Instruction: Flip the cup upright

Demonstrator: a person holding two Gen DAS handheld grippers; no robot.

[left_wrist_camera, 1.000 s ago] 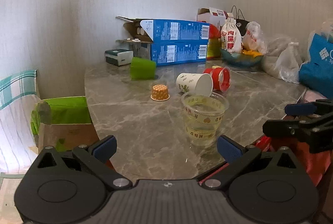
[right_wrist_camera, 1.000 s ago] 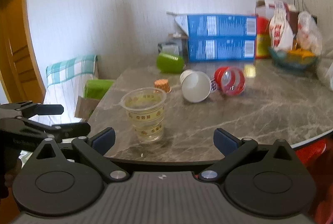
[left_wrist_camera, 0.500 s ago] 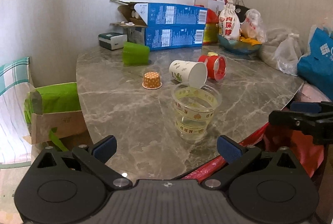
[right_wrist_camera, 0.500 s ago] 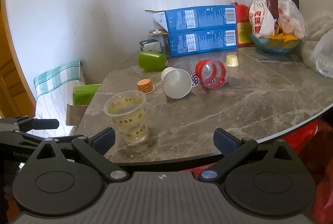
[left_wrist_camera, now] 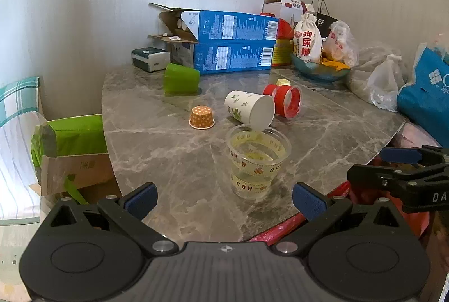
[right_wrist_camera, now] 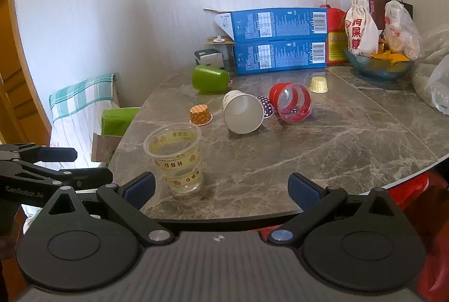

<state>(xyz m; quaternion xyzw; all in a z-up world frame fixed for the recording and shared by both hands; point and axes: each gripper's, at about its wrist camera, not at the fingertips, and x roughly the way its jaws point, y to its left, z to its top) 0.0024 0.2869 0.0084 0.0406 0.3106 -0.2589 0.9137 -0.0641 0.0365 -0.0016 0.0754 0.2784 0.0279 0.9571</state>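
The clear plastic cup (left_wrist_camera: 257, 163) stood upright on the marble table (left_wrist_camera: 174, 156), just ahead of your left gripper (left_wrist_camera: 224, 196) and between its spread fingers; from your right gripper (right_wrist_camera: 221, 187) it sat ahead and toward the left finger. Past it, farther from both claws, the white paper cup (right_wrist_camera: 242, 115) lay on its side with its mouth turned toward your right gripper, touching or nearly touching a red cup (right_wrist_camera: 291, 102) that also lay on its side. A small orange dotted cup (left_wrist_camera: 201, 116) sat mouth down to the left of the white one, and a green cup (left_wrist_camera: 181, 78) lay tipped over farther back. A small purple dotted cup (right_wrist_camera: 266, 106) showed between the white and red cups, and a small yellow cup (right_wrist_camera: 318, 84) stood beyond the red one.

You held both grippers released, jaws wide apart and gripping nothing, hovering at the near edge of the table, well short of the fallen cups.

The surface was grey veined stone with a curved near edge. At its far side two blue boxes (right_wrist_camera: 277, 49) were stacked against a pale wall (left_wrist_camera: 98, 7), with a glass bowl (right_wrist_camera: 376, 63) and plastic bags (left_wrist_camera: 384, 83) to the right. Off the left edge stood a chair draped in checked cloth (right_wrist_camera: 81, 97).
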